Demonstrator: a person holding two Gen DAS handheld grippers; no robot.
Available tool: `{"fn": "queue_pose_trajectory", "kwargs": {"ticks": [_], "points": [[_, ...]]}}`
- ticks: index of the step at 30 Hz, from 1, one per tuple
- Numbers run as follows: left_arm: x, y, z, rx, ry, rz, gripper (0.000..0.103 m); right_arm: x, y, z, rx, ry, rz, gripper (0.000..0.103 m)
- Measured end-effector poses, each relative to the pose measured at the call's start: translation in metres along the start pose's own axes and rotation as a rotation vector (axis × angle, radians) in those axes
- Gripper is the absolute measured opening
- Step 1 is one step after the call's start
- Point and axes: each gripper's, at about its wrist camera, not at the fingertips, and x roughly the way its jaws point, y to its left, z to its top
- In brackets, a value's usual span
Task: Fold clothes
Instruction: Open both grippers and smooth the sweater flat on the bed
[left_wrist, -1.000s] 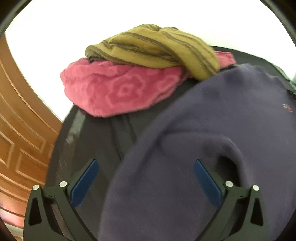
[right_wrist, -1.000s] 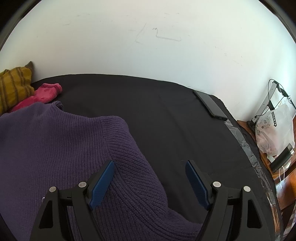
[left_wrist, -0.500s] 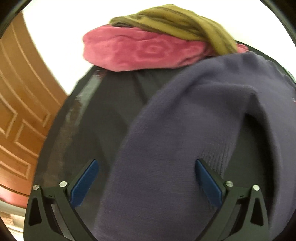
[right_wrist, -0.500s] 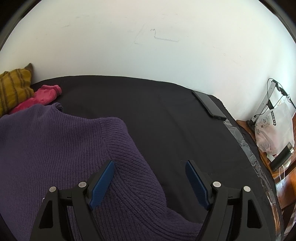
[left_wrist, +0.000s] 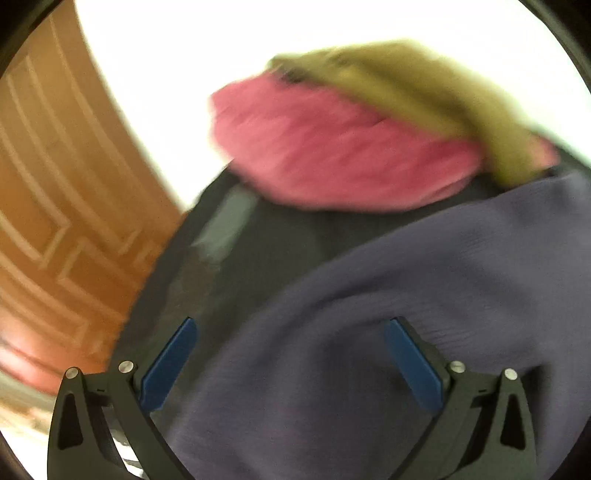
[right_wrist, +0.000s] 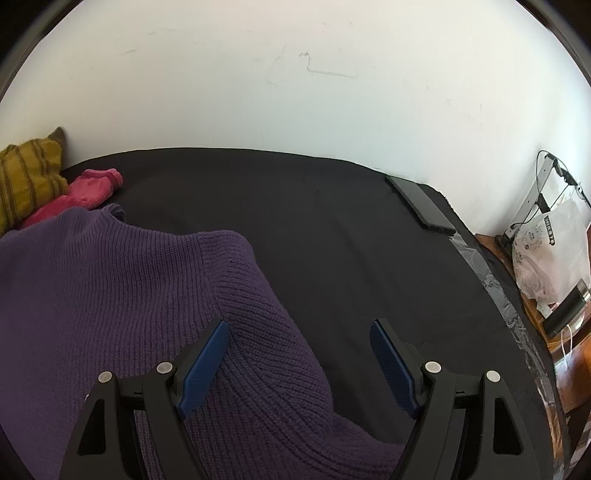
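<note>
- Left claw (left_wrist: 290, 360): matte black angular arms with triangular cut-outs, blue pads lining the inner fingers (left_wrist: 168, 369).
- Right claw (right_wrist: 299, 363): same black frame, blue pads, two silver screws (right_wrist: 433, 367) atop each arm.

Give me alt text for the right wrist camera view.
A purple knit sweater lies on a black-covered table, with the open right gripper above its ribbed edge. Pink and mustard striped clothes sit at far left; a dark phone lies near the white wall.
</note>
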Motion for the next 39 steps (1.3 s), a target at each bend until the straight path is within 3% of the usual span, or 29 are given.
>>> {"fn": "queue_pose_trajectory", "kwargs": {"ticks": [5, 8, 13, 19, 24, 28, 39], "points": [[-0.05, -0.075, 0.017, 0.042, -0.087, -0.294, 0.103, -0.005, -0.006, 0.0, 0.022, -0.027, 0.042, 0.081], [-0.063, -0.126, 0.017, 0.068, -0.094, -0.48, 0.103, -0.012, -0.014, 0.0, 0.057, -0.061, 0.097, 0.081], [-0.039, -0.187, 0.01, 0.064, -0.035, -0.649, 0.103, -0.039, -0.046, -0.008, 0.165, -0.098, 0.174, 0.081], [-0.004, -0.208, -0.006, -0.014, 0.053, -0.71, 0.103, -0.101, -0.09, -0.046, 0.112, -0.151, 0.112, 0.081], [0.013, -0.197, -0.017, -0.057, 0.044, -0.709, 0.103, -0.126, -0.107, -0.088, 0.044, -0.111, 0.061, 0.081], [0.011, -0.181, -0.027, -0.08, 0.012, -0.756, 0.103, -0.133, -0.107, -0.116, 0.002, -0.067, 0.053, 0.081], [0.016, -0.135, -0.027, 0.033, 0.007, -0.73, 0.103, -0.144, -0.115, -0.164, 0.019, 0.019, -0.024, 0.081]]}}
